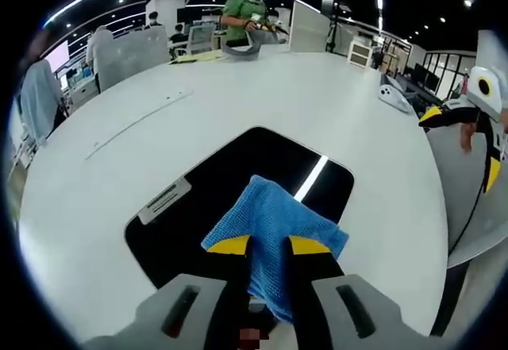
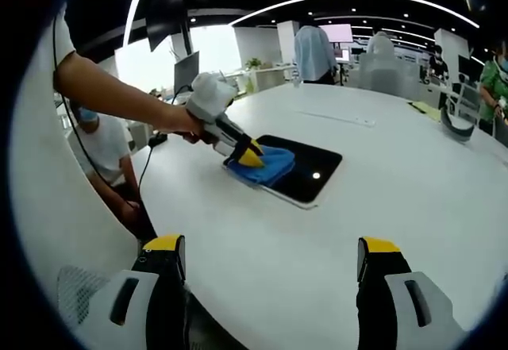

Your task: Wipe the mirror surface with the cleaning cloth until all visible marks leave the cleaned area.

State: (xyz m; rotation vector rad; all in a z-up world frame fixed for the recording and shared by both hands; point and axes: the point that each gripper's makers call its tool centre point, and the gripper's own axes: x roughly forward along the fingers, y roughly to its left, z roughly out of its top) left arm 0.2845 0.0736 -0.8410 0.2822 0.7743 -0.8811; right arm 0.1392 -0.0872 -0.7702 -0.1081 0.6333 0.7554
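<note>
A dark rectangular mirror [image 1: 262,167] [image 2: 313,167] lies flat on the white table [image 1: 262,88], reflecting a ceiling light. A blue cleaning cloth [image 1: 274,227] [image 2: 274,163] rests on the mirror's near end. My left gripper [image 1: 267,245] [image 2: 250,157] is shut on the cloth, its yellow tips pressing it to the glass. My right gripper [image 2: 274,248] stands open above bare table, well short of the mirror, with nothing between its jaws; it also appears at the right edge of the left gripper view [image 1: 484,120].
A white label [image 1: 165,201] sticks out from the mirror's left edge. A long flat strip [image 1: 139,121] lies on the table to the left. People stand and sit around the table's far side [image 1: 244,13], and one sits close by [image 2: 99,155].
</note>
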